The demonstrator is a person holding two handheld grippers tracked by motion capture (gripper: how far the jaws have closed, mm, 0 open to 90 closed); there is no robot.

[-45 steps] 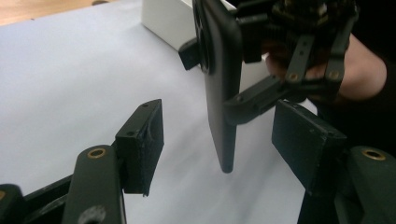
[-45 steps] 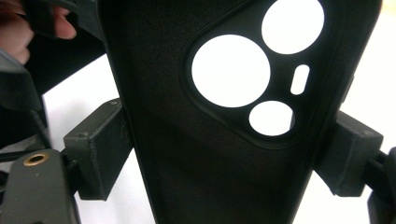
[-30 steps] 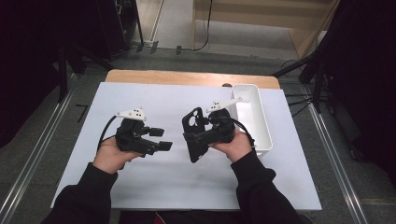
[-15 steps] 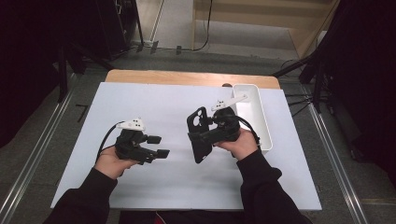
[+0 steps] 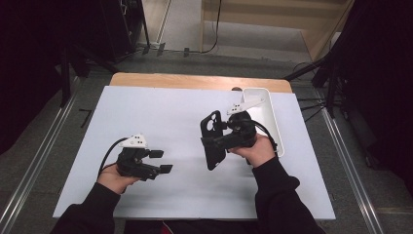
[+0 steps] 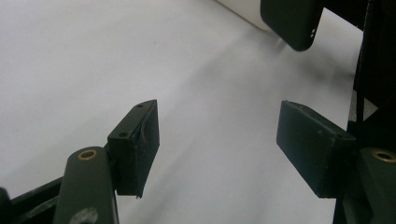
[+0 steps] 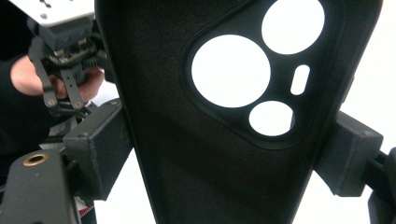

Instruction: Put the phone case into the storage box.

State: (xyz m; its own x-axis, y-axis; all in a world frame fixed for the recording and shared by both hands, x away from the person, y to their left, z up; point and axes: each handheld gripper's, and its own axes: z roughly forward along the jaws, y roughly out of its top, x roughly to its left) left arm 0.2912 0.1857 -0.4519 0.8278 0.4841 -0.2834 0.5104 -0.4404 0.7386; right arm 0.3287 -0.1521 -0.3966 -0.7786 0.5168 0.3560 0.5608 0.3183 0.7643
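Two grippers: right gripper (image 5: 213, 141) jaws pinching black phone case (image 5: 213, 140), left gripper (image 5: 162, 161) jaws spread; no legible writing.

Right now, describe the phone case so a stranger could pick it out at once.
On the white table, look right of centre, just left of the white tray. The right gripper clamps a black phone case there; round camera cutouts at its top set it apart.

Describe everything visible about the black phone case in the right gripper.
The phone case is matte black, seemingly soft plastic or rubber, and empty. Its camera window has two large round holes, one small one and a slot. The right gripper holds it above the white table, its jaws pressing both long edges, camera end pointing away from the person. Nothing else touches it; a white tray lies just beyond.
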